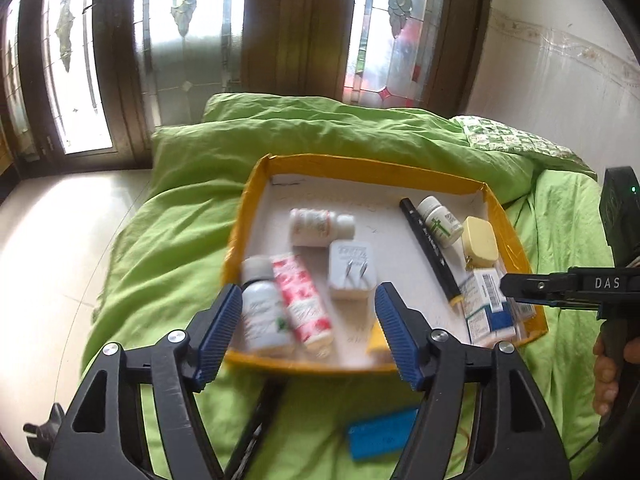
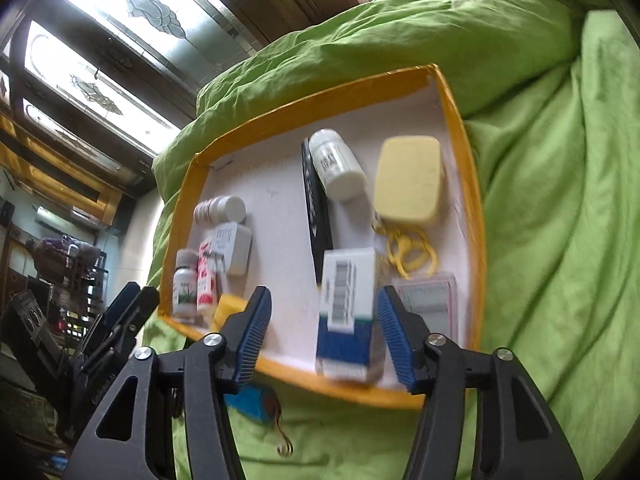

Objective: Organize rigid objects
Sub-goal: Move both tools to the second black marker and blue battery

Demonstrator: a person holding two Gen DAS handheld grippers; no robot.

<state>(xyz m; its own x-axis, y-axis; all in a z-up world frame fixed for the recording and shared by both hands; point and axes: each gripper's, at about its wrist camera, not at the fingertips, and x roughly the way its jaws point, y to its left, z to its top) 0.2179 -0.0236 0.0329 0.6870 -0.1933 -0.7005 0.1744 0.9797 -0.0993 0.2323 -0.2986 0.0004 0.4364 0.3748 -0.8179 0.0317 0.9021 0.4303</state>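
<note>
Medicine box point(image 2: 347, 312) between right gripper point(image 2: 322, 332) fingers, seemingly untouched

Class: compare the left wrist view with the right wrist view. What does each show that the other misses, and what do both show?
Only the left wrist view shows the person's hand on the right gripper's handle. Only the right wrist view shows the yellow cord by the yellow case and a cluttered shelf. Both show the yellow-rimmed tray, white charger, barcoded box and blue object on the green bedding.

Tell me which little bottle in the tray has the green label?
The white bottle lying beside the black pen; the other two bottles show red or pale grey labels.
</note>
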